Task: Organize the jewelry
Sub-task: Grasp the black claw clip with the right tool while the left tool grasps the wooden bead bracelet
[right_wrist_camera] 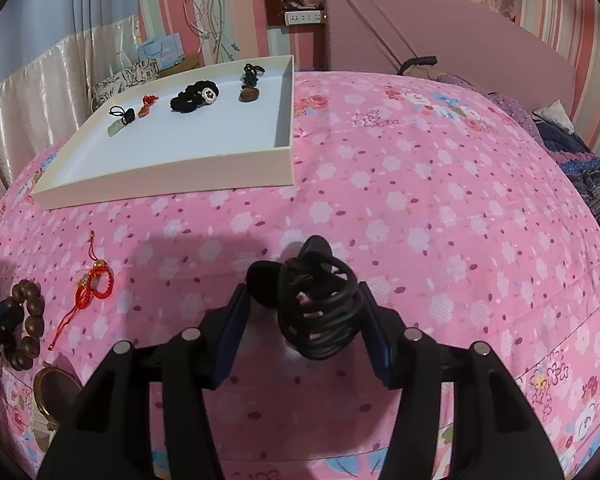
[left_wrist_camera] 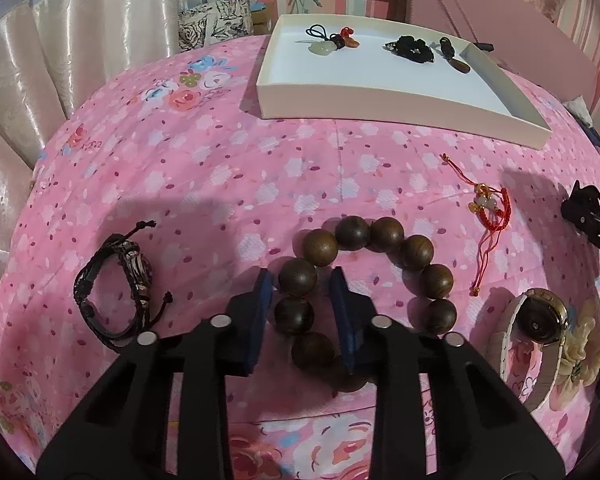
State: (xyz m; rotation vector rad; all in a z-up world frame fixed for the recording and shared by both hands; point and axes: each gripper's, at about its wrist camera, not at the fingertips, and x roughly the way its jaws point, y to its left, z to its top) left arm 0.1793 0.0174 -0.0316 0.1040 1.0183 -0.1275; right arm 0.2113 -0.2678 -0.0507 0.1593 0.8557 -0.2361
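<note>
On the pink floral bed, my left gripper (left_wrist_camera: 305, 286) pinches one side of the wooden bead bracelet (left_wrist_camera: 374, 270) between its fingers while my right gripper (right_wrist_camera: 303, 298) clasps a coiled black cord ornament (right_wrist_camera: 314, 306), both likely bound for the white tray (right_wrist_camera: 168, 178).

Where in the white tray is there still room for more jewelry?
The tray is bare across its whole near half, up to the front rim. Its far edge is crowded: a green pendant, a black flower piece and a brown pendant sit in a row.
</note>
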